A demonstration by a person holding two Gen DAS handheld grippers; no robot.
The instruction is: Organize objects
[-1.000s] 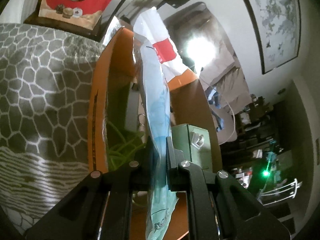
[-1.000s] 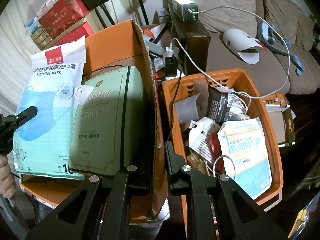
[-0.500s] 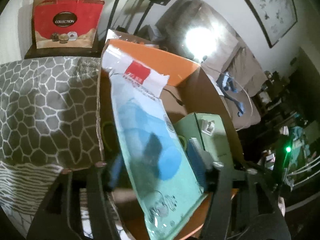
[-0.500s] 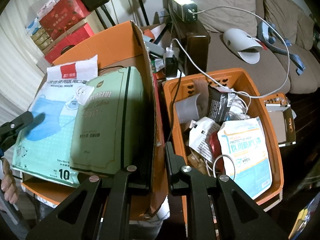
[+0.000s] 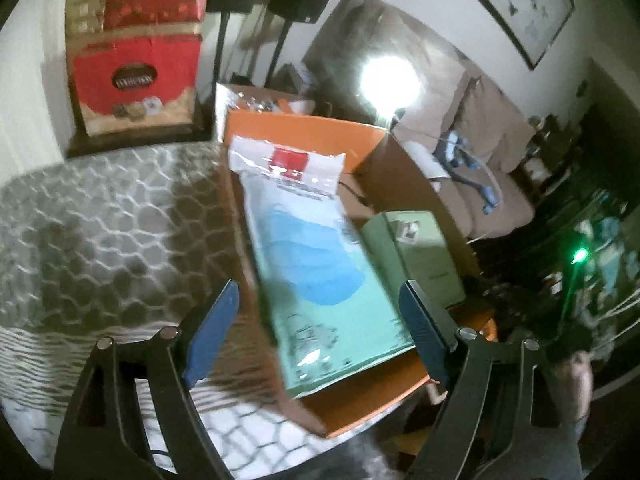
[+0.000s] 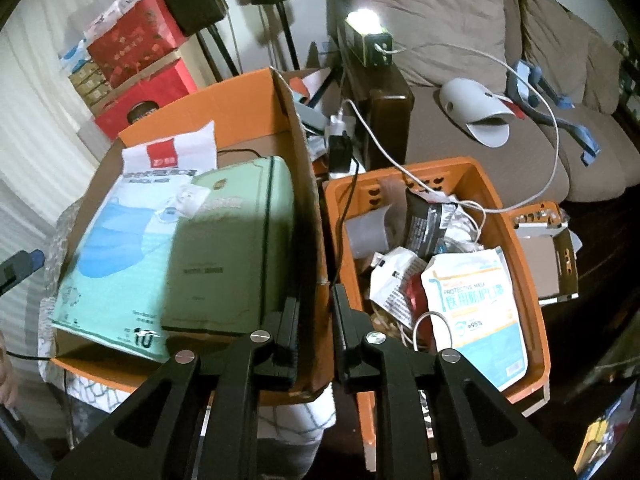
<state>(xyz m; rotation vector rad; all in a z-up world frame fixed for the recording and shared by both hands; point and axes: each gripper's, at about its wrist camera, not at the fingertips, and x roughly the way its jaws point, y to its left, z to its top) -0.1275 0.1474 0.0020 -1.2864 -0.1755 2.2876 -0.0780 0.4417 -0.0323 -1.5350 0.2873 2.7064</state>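
While the left gripper is opening above the glossy mask packet, the cardboard box wall is clamped by the right gripper.

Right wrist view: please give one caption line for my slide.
Right gripper pinches the orange cardboard box's wall; inside lies a blue medical-mask packet.

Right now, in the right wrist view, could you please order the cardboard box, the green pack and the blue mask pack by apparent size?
1. cardboard box, largest; it holds both packs.
2. green pack and blue mask pack look alike; the green pack overlaps the mask pack, so I will not rank them.
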